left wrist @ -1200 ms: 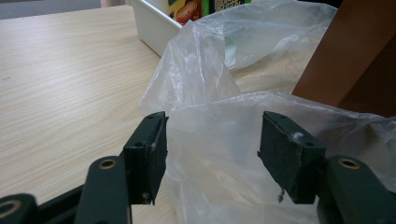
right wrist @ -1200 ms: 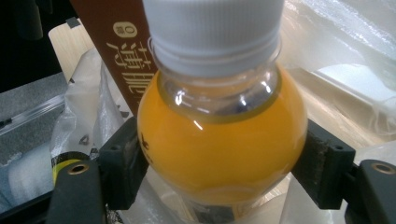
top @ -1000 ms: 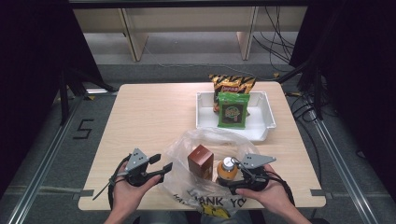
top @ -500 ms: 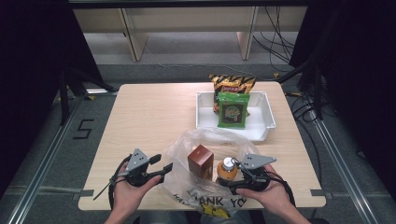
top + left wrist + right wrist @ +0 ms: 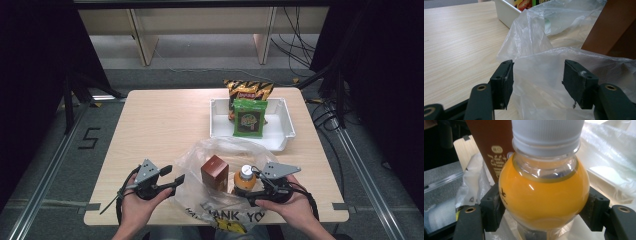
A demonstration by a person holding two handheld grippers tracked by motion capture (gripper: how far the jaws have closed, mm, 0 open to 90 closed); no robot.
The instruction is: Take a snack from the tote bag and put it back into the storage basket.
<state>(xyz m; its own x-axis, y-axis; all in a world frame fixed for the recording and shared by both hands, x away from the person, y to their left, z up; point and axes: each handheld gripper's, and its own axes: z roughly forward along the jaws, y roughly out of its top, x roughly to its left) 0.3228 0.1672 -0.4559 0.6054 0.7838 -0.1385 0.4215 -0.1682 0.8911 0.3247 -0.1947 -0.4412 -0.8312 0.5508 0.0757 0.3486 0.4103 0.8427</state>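
Versus a second ago, we see no real change: both hands sit at the near table edge as before, the bag, bottle and box lie the same, and the tray contents are untouched.

Our right gripper (image 5: 250, 192) stays clamped on the orange juice bottle (image 5: 544, 202); in the right gripper view both pads press the round shoulder of the bottle from either side, jaws standing wide because the bottle is wide. White cap on, bottle upright.

Our left gripper (image 5: 537, 77) is wide open. A fold of the clear plastic bag (image 5: 220, 155) lies between its pads, but we see neither pad pressing on it.

Containers:
- Plastic bag, near the front edge of the table (image 5: 160, 125), mouth spread open, printed text at its near end. The bottle stands inside it at the right, the brown box (image 5: 215, 172) just beside it on the left, upright. Whether the two touch we cannot tell.
- White tray (image 5: 287, 132), far right of the table, well apart from the bag's contents: a green snack packet (image 5: 249, 118) stands in it, an orange chip bag (image 5: 247, 90) leans behind that at the tray's far wall.
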